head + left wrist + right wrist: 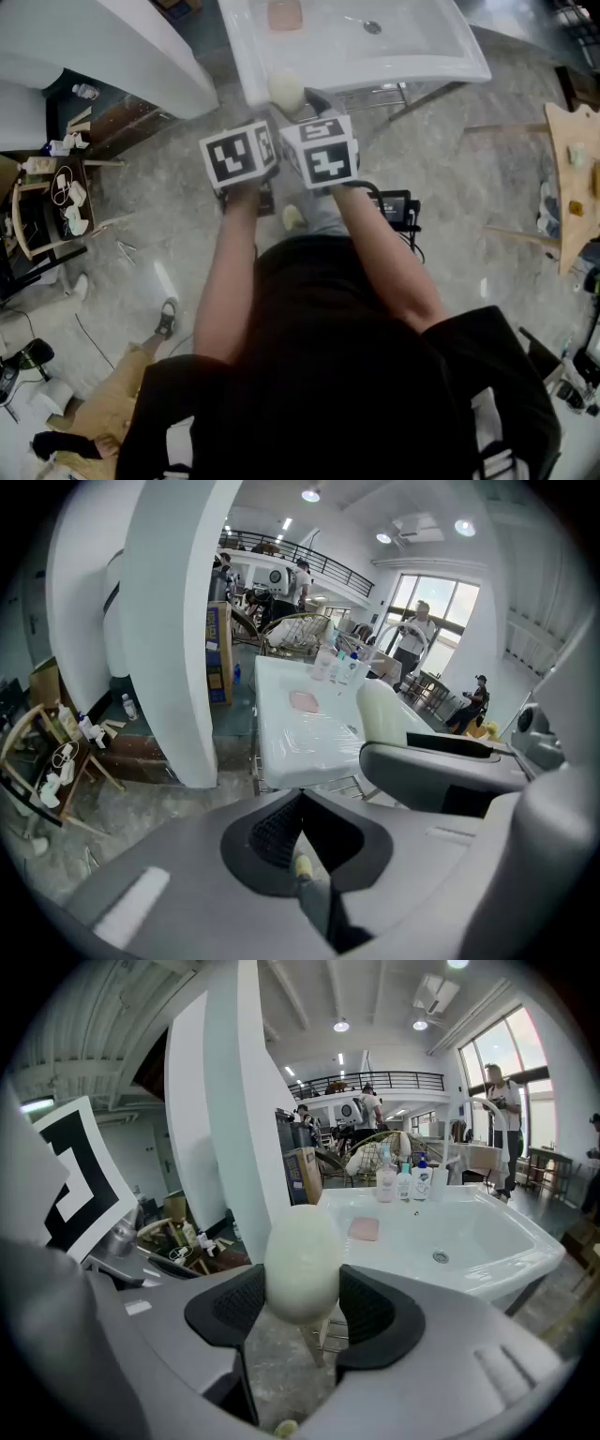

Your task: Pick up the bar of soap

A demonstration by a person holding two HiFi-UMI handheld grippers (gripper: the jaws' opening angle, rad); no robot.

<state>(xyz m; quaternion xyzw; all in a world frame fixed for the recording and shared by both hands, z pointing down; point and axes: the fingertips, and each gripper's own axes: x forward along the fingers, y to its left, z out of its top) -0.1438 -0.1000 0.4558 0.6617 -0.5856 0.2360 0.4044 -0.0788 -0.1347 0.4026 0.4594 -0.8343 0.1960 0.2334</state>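
The right gripper [302, 1290] is clamped on the pale, egg-shaped bar of soap [302, 1251] at centre frame, with its pads on the bar's flanks. The left gripper [300, 808] is closed on nothing. The bar looks hard, light and slick. Its rounded sides could slip out of the jaws, so the widest part of the middle is probably the safest hold.

Holds bar of soap [302, 1258] between right gripper [302, 1302] jaws at 7 o'clock rim of sink [441, 66]. Has left gripper [298, 829] just beside, at 9 o'clock. Beyond, inside it: slab [285, 14] at 12 o'clock, drain [372, 26] at 2 o'clock, bottles [403, 1180] behind.
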